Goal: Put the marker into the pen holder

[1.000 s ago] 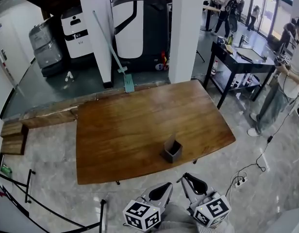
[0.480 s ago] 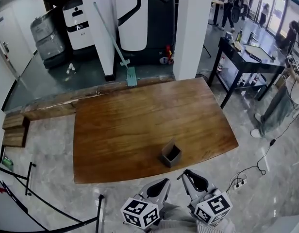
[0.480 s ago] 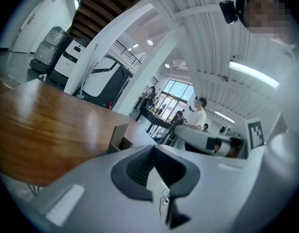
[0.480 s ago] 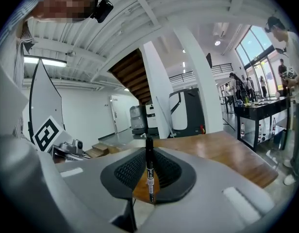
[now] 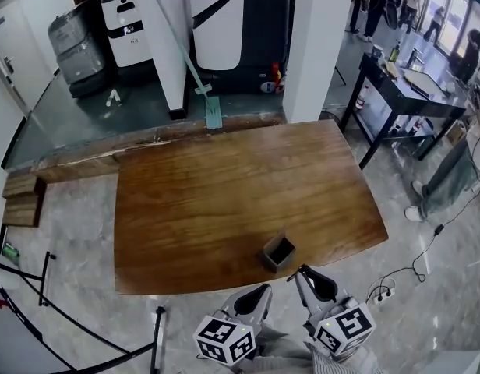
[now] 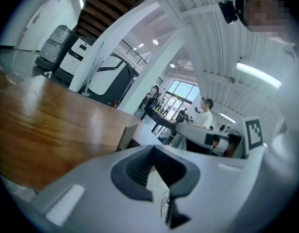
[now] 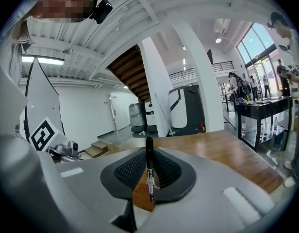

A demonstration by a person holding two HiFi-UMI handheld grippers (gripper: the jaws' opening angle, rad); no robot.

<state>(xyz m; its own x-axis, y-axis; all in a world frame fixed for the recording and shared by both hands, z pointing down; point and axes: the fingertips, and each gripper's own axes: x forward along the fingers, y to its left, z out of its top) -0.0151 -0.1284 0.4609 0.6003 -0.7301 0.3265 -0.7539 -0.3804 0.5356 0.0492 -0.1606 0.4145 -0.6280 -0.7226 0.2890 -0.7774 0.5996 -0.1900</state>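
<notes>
Right tongs (image 7: 148, 181) clamp the black marker (image 7: 149, 163) upright; left tongs (image 6: 154, 174) narrow, empty. Pen holder (image 5: 278, 252) stands at the desk's (image 5: 224, 193) near edge, 11 o'clock of the right tongs. Judgement: keep marker vertical, centre over the opening, then release.

A wooden table (image 5: 224, 185) stands on a grey marble floor (image 5: 72, 236), with a white pillar (image 5: 316, 37) behind it and a black workbench (image 5: 415, 92) to the right.

Wooden table (image 5: 224, 201): brown, glossy top. Behind its far edge: white pillar (image 5: 314, 45); long-handled mop (image 5: 212, 114) leaning against a second pillar (image 5: 166, 45). To its right: black side table (image 5: 411, 92). To its left: wooden steps (image 5: 18, 201).
</notes>
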